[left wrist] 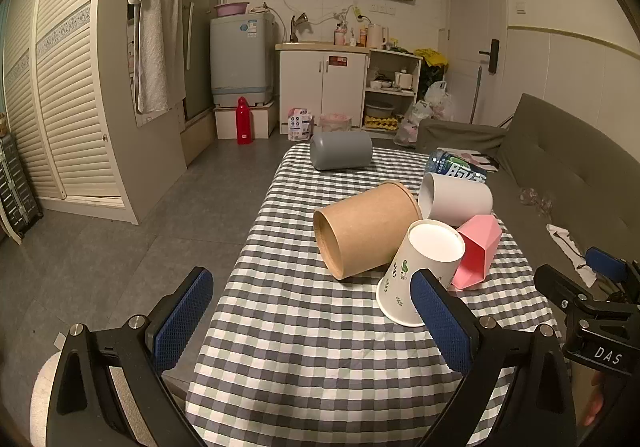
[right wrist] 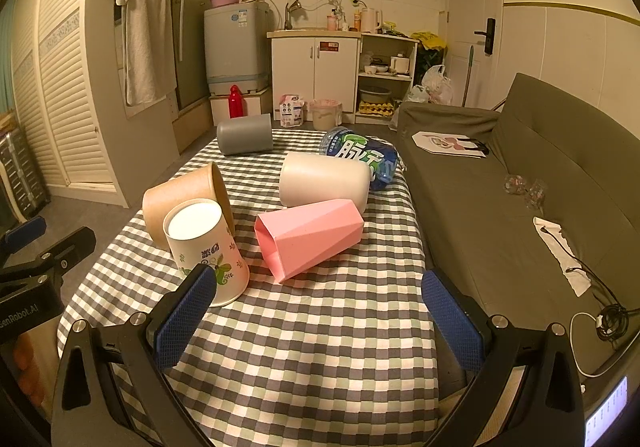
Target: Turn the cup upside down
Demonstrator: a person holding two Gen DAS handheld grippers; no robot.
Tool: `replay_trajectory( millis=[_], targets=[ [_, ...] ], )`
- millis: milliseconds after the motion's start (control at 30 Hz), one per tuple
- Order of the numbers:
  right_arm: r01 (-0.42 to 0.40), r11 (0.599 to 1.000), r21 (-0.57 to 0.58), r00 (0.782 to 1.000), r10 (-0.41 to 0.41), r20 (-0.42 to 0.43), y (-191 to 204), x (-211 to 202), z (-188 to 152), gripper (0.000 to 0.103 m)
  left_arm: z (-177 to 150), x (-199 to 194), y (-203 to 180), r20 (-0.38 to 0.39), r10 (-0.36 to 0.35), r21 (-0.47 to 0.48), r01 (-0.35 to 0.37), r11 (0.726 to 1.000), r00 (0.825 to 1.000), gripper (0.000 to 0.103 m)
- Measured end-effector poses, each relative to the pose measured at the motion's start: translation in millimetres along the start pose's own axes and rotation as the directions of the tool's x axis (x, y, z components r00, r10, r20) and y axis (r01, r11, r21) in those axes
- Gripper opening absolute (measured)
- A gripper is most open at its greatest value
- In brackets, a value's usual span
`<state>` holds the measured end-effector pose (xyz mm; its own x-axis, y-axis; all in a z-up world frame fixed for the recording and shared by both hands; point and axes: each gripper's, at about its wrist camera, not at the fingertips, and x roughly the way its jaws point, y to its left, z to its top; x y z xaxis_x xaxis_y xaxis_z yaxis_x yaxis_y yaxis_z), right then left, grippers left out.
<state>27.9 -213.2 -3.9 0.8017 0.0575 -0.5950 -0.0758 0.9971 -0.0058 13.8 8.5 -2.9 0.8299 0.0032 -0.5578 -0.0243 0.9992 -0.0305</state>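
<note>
Fingers (right wrist: 188, 311) spread empty beside upside-down paper cup (right wrist: 206, 247) on table (right wrist: 304, 347).

At frame centre you see a matt brown kraft-paper tub (left wrist: 366, 229) beside a smooth printed paper cup (left wrist: 420, 271); the pink cup (right wrist: 310, 243) looks matt plastic, all on woven checked cloth (right wrist: 312, 347).

Printed cup (right wrist: 206, 247) upside down on table (right wrist: 320, 347), against kraft tub (right wrist: 184, 199).
</note>
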Motion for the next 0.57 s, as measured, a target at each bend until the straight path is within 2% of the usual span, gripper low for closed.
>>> replay_trajectory(
  millis=[567],
  targets=[
    [0.001, 1.000, -0.014, 1.000, -0.001, -0.011, -0.4, 2.3, -2.3, 0.103, -1.5, -1.1, -0.4, 0.005, 0.008, 0.009, -0.008, 1.000, 1.000, 0.102]
  ],
)
